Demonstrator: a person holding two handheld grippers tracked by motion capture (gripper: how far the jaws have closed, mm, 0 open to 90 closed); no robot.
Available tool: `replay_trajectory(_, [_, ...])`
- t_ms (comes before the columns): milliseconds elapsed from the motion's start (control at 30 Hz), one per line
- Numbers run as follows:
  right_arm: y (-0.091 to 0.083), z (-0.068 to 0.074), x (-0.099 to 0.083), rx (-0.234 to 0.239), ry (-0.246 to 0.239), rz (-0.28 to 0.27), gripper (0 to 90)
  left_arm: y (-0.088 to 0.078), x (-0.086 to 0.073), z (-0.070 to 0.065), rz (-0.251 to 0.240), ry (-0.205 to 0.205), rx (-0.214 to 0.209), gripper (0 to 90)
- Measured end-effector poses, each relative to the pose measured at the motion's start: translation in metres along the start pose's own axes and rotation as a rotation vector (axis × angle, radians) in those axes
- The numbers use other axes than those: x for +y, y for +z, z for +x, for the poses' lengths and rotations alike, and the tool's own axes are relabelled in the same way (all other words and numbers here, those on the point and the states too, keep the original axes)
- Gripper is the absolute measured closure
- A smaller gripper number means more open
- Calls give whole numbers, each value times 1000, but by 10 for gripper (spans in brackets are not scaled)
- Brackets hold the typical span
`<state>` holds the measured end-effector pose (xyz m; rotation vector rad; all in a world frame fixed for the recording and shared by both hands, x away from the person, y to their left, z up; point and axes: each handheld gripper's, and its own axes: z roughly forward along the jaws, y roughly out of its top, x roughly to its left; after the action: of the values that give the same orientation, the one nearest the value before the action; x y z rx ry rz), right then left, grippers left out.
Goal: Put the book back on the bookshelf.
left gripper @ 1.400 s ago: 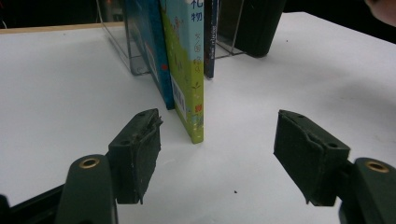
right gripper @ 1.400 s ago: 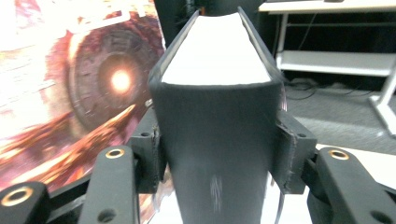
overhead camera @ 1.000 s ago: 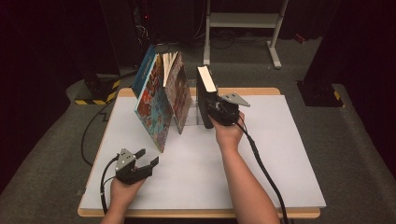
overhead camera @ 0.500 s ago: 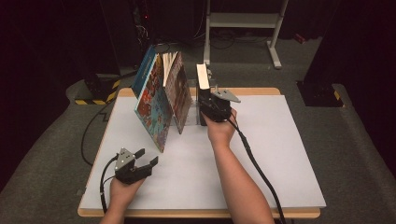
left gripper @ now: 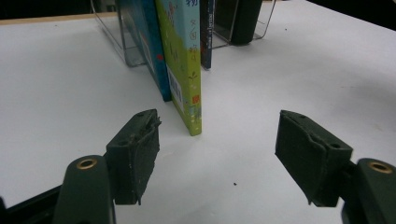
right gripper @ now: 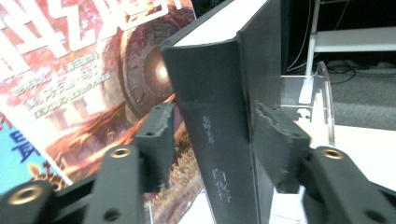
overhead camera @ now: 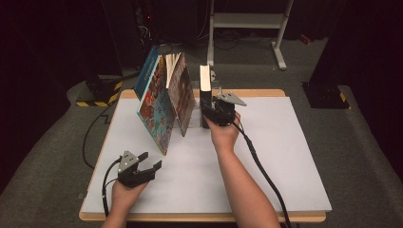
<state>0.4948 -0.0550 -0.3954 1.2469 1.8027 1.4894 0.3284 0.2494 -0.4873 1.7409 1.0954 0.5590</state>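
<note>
A black hardcover book (overhead camera: pixel 205 90) stands upright at the back of the white table (overhead camera: pixel 275 156), beside a clear acrylic bookend (right gripper: pixel 322 93). My right gripper (overhead camera: pixel 207 115) straddles its spine (right gripper: pixel 219 140). Its jaws have just been opening: the left pad (right gripper: pixel 159 140) stands off the cover, so the book sits loosely between them. Two colourful picture books (overhead camera: pixel 159 111) lean left of the black book. My left gripper (overhead camera: pixel 150 160) rests near the front left of the table, open and empty, its jaws (left gripper: pixel 217 149) facing the books' lower edges.
A green-spined book (left gripper: pixel 187 60) and a blue one (left gripper: pixel 144 42) stand in a clear holder (left gripper: pixel 109 37). A white metal stand (overhead camera: pixel 247 21) and cables lie on the dark floor behind the table. Bare white tabletop spreads to the right and front.
The black book has gone from tilted to upright at the bookend. My right gripper moved slightly left with it and its jaws widened. My left gripper has not moved.
</note>
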Motion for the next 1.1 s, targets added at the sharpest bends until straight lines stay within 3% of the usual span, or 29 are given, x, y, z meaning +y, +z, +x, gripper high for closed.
replay_trajectory(267, [-38, -9, -17, 44, -104, 50, 339, -2, -1, 4, -15, -28, -10, 301])
replay_trajectory(367, [-59, -21, -30, 30, -136, 88, 318, -2, -2, 4, -6, -13, 11, 245])
replay_trajectory(567, [-108, -55, -69, -43, -162, 155, 278, -4, -2, 4, -2, 10, 45, 245])
replay_trajectory(733, [-153, -86, -104, -113, -126, 177, 250, -4, -2, 4, 16, 48, 75, 249])
replay_trajectory(900, [-192, -109, -131, -180, -120, 193, 235, -10, -2, 10, 25, 38, 106, 244])
replay_trajectory(967, [-200, -114, -137, -188, -106, 201, 232, -11, -3, 13, 30, 27, 120, 241])
replay_trajectory(1100, [-200, -116, -135, -181, -83, 200, 214, -13, -3, 14, 31, 12, 127, 227])
